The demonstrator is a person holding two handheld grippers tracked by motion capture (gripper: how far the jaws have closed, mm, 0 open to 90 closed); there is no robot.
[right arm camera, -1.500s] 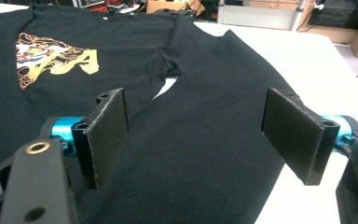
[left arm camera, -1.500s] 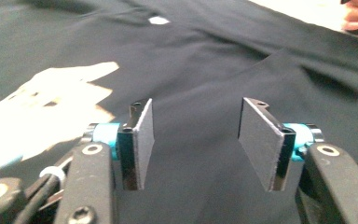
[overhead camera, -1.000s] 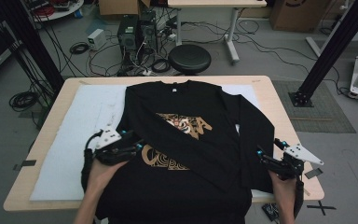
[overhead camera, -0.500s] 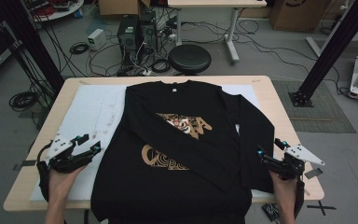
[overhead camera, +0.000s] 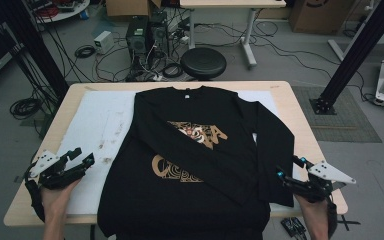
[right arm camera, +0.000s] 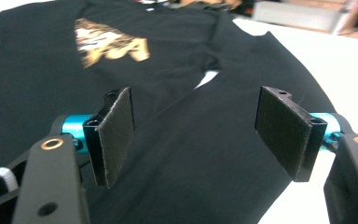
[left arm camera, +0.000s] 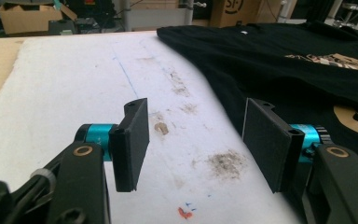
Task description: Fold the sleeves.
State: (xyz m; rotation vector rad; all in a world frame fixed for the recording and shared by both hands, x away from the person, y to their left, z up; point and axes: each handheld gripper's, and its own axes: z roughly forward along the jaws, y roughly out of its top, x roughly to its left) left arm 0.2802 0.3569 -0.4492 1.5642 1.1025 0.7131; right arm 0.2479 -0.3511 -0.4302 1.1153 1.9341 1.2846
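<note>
A black long-sleeved shirt point(overhead camera: 145, 195) with a gold print lies flat, chest up, on the white mat point(overhead camera: 95, 125). One sleeve point(overhead camera: 190, 150) is folded slantwise across its front. My left gripper point(overhead camera: 82, 156) hovers over the bare mat left of the shirt; its jaws have been opening and hold nothing point(left arm camera: 193, 140). The shirt's edge point(left arm camera: 284, 56) lies just right of it. My right gripper point(overhead camera: 290, 167) sits at the cuff end of the other sleeve point(overhead camera: 275, 145). Its jaws have just been closing but stand open above the sleeve cloth point(right arm camera: 223, 140), gripping nothing point(right arm camera: 193, 135).
The mat covers a wooden table point(overhead camera: 300, 100); my hands come in over its near edge. Brown stains point(left arm camera: 226, 163) mark the mat. Beyond the far edge stand a round stool point(overhead camera: 203, 63), computer cases and loose cables. A black frame post point(overhead camera: 355, 55) rises at the right.
My left gripper has pulled left off the shirt's front onto the bare mat. The folded sleeve stays lying across the chest. The right gripper has barely shifted.
</note>
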